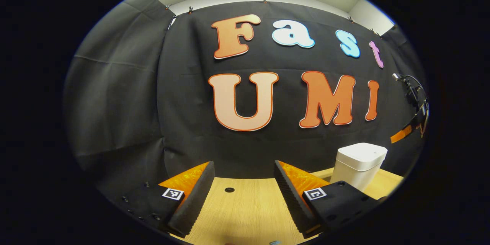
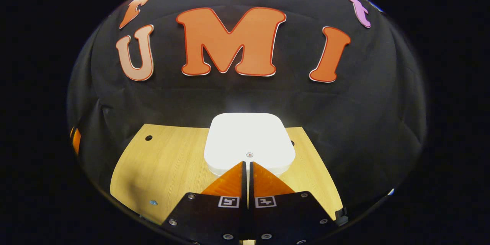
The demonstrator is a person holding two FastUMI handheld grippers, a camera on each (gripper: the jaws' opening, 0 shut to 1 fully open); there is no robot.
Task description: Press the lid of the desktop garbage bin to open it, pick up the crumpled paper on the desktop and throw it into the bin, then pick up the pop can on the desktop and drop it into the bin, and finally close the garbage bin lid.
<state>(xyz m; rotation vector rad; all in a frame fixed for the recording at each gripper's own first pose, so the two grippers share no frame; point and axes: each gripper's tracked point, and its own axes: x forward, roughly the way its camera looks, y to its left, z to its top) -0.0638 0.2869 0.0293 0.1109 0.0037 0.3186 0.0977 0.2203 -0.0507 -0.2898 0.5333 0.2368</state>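
The wooden desktop (image 2: 168, 160) is seen bearing the white garbage bin (image 1: 358, 166) toward its back edge, near the black cloth wall, and the bin's lid (image 2: 249, 141) is lying flat and closed. The bin is judged a light, stiff plastic box with a smooth, slippery top, so it is better pressed straight down at the small round mark (image 2: 249, 154) near the lid's front edge than gripped. The right gripper (image 2: 247, 165) is held with its fingers brought together, tips just above that mark, while the left gripper (image 1: 245, 183) is kept spread wide and empty over bare desktop, well apart from the bin.
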